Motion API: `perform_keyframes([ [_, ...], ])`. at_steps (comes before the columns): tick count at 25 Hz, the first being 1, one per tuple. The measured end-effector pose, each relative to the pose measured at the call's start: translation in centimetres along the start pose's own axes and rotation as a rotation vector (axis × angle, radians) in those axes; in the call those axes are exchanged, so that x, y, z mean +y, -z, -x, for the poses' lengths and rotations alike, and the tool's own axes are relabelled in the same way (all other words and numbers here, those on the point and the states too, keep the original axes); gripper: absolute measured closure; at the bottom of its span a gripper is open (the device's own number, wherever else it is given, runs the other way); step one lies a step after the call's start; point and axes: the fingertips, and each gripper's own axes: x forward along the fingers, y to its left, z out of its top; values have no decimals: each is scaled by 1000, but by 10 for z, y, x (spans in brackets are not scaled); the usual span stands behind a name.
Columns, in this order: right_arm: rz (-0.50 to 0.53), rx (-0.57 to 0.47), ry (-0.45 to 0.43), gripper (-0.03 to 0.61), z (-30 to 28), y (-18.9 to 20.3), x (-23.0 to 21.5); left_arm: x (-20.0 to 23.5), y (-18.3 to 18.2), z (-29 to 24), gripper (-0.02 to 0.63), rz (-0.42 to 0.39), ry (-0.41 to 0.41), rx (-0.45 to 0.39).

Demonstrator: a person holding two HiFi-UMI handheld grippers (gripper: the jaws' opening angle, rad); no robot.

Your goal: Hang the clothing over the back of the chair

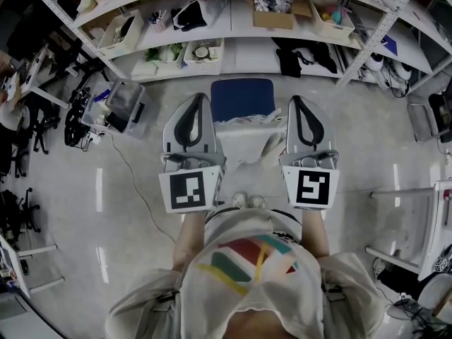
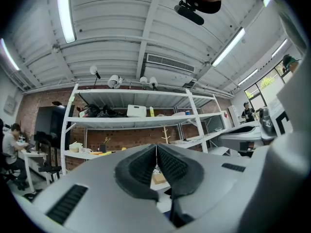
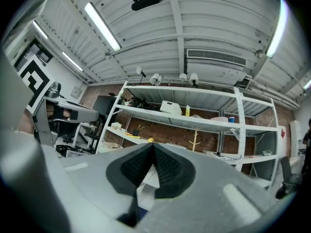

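Two tongs, left point(image 1: 197, 99) and right point(image 1: 297, 99), both pinched closed and empty. One blue chair point(image 1: 242, 97) at centre frame, between the tongs, carries one white garment point(image 1: 248, 123).

Two tools point(image 1: 200, 99) point(image 1: 296, 102), one blue chair point(image 1: 242, 97), one white garment point(image 1: 245, 124) and two white shoes point(image 1: 240, 200) point(image 1: 258, 202) show.
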Motion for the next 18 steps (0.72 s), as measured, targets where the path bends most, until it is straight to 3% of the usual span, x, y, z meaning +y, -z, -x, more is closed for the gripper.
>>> perform_keyframes([
  [18, 0, 16, -4, 572, -4, 6, -1, 2, 10, -1, 597, -26, -16, 45],
])
